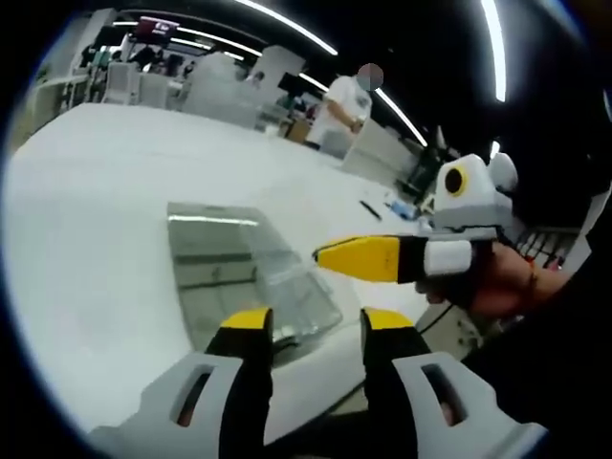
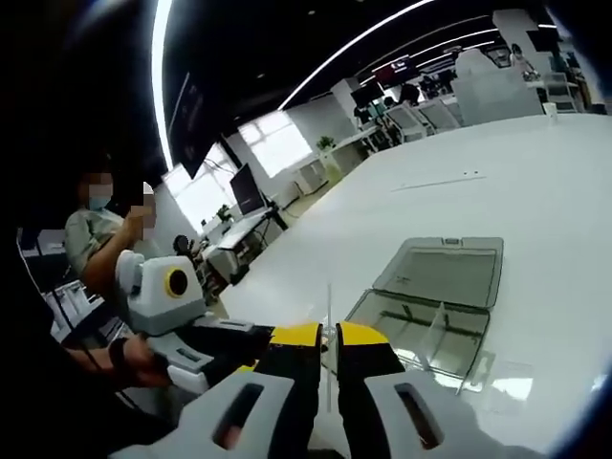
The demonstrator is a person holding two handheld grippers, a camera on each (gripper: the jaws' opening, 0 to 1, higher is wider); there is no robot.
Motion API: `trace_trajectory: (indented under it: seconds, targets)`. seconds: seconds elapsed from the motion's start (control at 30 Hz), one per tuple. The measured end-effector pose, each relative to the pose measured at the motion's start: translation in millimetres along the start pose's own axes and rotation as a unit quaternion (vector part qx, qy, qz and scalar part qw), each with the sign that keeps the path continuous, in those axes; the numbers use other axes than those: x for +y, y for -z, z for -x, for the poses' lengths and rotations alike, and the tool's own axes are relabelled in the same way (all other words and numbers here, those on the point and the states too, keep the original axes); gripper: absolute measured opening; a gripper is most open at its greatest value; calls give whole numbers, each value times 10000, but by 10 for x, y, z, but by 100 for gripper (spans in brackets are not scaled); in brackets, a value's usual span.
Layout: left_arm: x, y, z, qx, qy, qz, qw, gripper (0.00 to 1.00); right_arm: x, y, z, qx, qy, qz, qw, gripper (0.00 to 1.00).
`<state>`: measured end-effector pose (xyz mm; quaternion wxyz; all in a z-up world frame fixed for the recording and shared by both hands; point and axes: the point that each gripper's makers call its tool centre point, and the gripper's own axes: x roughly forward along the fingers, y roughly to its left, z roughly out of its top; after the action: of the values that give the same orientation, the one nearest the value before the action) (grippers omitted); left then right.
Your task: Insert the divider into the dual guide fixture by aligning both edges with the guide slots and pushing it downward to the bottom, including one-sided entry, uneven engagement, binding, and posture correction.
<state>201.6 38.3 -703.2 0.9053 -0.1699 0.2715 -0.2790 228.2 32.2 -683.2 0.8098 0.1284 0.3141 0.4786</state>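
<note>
The right claw (image 2: 327, 337), jaws nearly closed, pinches a thin clear divider (image 2: 329, 316) at lower centre, short of the open clear fixture (image 2: 435, 306) on the white table (image 2: 535, 163) — the left claw (image 1: 316, 320) waits half-open. Gripped edge-on, the sheet could tilt, catch one slot and bind.

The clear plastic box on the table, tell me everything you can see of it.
The clear plastic box looks like a transparent, shallow hinged case lying open on the white table, its lid folded flat behind the base. Thin clear partitions stand inside the base. In the left gripper view it sits near the table edge, reflecting the ceiling lights. A thin clear sheet rises between the right gripper's nearly closed jaws, just in front of the box.
</note>
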Motion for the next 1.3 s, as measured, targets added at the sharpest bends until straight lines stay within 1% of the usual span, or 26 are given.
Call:
trace_trajectory:
  seconds: [0.07,0.17,0.2,0.33,0.4,0.47,0.57,0.63,0.67,0.7,0.8,0.93,1.03,1.1,1.2,1.3]
  targets:
    - [25,-2,17,13,13,-52,10000,35,-21,-7,-9,-11,80,-97,9999,0]
    - [76,-38,59,-75,82,-33,9999,36,-50,-23,-38,-52,169,-338,9993,0]
    - [91,-41,68,-85,91,-37,9999,36,-59,-25,-46,-61,206,-353,9991,0]
    - [145,-52,113,-110,157,-78,9998,39,-102,7,-89,79,415,-549,9976,0]
    - [176,-61,142,-129,184,-101,9997,40,-122,-1,-95,64,510,-600,9969,0]
    - [218,-59,173,-118,174,-147,9997,41,-134,7,-109,106,563,-777,9953,0]
    - [285,-50,215,-130,123,-150,9997,42,-147,1,-134,125,638,-909,9937,0]
    - [307,-44,235,-177,153,-107,9997,42,-167,17,-152,160,749,-978,9923,0]
    - [317,-34,241,-181,172,-78,9997,42,-169,38,-161,208,779,-1120,9904,0]
    - [320,-29,245,-178,186,-78,9996,42,-175,46,-168,220,809,-1174,9895,0]
    - [334,-18,256,-163,235,-128,9995,43,-220,59,-172,187,982,-1254,9871,0]
    - [416,-16,280,-196,235,-101,9995,45,-272,81,-176,179,1169,-1359,9836,0]
    - [445,-34,292,-221,305,-127,9992,46,-293,82,-187,170,1275,-1421,9815,0]
    - [470,-29,297,-202,343,-159,9991,47,-291,90,-210,212,1282,-1466,9806,0]
    - [524,-34,325,-202,379,-288,9987,50,-286,76,-231,164,1346,-1493,9795,0]
    - [575,-41,349,-217,422,-316,9984,51,-303,109,-261,224,1443,-1564,9768,0]
